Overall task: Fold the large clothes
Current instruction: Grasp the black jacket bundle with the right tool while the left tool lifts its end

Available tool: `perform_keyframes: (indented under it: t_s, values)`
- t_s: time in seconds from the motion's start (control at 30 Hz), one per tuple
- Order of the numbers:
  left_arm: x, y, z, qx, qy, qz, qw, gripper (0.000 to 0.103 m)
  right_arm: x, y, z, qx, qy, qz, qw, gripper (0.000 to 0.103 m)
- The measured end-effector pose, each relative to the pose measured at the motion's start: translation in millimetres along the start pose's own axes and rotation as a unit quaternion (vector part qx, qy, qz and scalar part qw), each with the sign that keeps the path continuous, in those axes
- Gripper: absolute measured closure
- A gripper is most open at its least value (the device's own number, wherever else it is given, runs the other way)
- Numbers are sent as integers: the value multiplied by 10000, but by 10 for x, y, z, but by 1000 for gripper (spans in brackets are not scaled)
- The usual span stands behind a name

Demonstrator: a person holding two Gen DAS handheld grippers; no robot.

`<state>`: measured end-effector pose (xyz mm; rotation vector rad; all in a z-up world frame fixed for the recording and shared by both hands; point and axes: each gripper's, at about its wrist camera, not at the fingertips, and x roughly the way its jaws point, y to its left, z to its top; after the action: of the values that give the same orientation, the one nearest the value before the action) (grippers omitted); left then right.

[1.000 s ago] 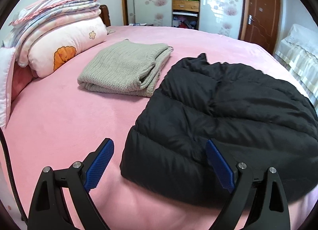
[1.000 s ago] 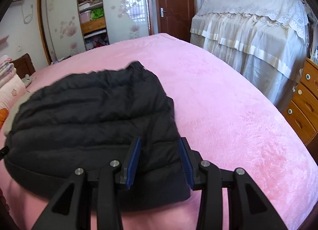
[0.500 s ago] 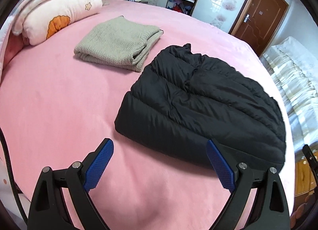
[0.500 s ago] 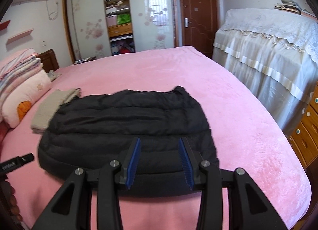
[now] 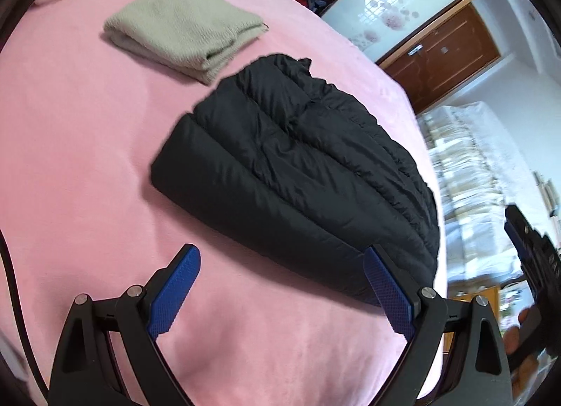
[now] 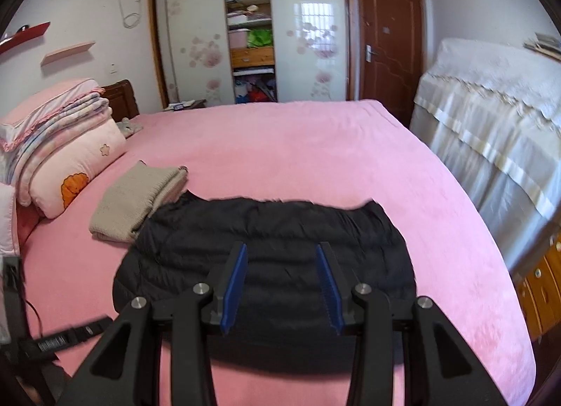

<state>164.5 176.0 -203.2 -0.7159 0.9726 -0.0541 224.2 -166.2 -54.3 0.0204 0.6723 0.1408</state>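
Both grippers hang empty above the folded jacket.

My left gripper (image 5: 282, 262) has its jaws spread wide, nothing between them; my right gripper (image 6: 280, 262) has its jaws partly apart, gripping nothing. I see the black puffer jacket (image 6: 270, 251) folded flat on the pink bed (image 6: 315, 146), near its front edge. At about 10 o'clock from it, touching its corner, lies a folded grey-beige sweater (image 6: 136, 195); stacked bedding (image 6: 59, 139) sits further at 10 o'clock.
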Motion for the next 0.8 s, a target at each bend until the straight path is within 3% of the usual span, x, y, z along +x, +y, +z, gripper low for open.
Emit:
perform_keyframes:
  t_s: [0.23, 0.4, 0.8]
  values:
    - [577, 386, -21, -650, 186, -864, 9940, 10, 378, 134, 121, -153, 113, -47, 9998, 65]
    - [938, 595, 7, -1069, 229, -1319, 9852, 10, 771, 189, 87, -184, 385, 16, 9991, 87]
    - [1307, 609, 218, -1136, -194, -2258, 9673, 4, 1477, 86, -145, 8, 720, 156, 9973, 96]
